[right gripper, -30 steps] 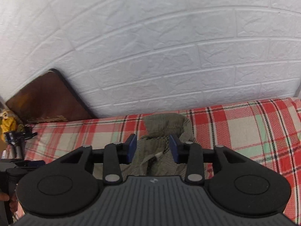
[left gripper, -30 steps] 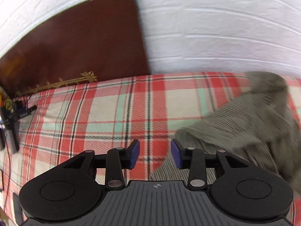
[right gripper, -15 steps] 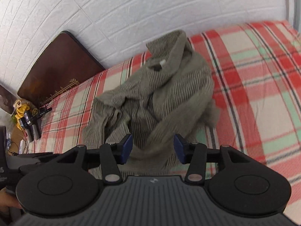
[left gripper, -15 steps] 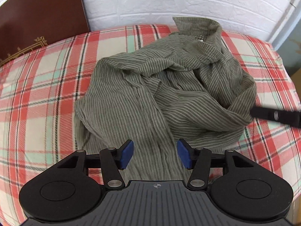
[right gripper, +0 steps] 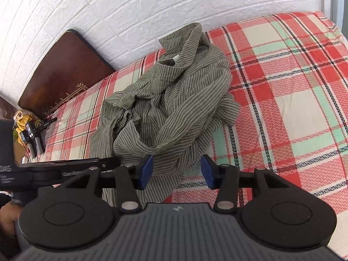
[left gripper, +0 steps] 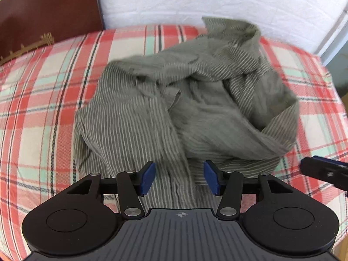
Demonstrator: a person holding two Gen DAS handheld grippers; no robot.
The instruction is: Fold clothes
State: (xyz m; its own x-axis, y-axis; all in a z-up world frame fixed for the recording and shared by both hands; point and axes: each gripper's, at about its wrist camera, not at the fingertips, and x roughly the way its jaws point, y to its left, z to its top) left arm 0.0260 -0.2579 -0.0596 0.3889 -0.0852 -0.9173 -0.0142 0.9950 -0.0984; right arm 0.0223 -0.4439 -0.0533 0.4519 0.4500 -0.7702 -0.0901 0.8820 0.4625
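both cameras have swung down from the wall onto the shirt [left gripper: 184,108], which lies crumpled on the plaid bed [left gripper: 43,108]. the left gripper [left gripper: 179,178] and right gripper [right gripper: 176,170] hover at its near edge, jaws apart, holding nothing; no fold shows.

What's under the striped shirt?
The striped shirt lies crumpled on the plaid bedsheet, which shows all around it. Anything beneath its folds is covered.
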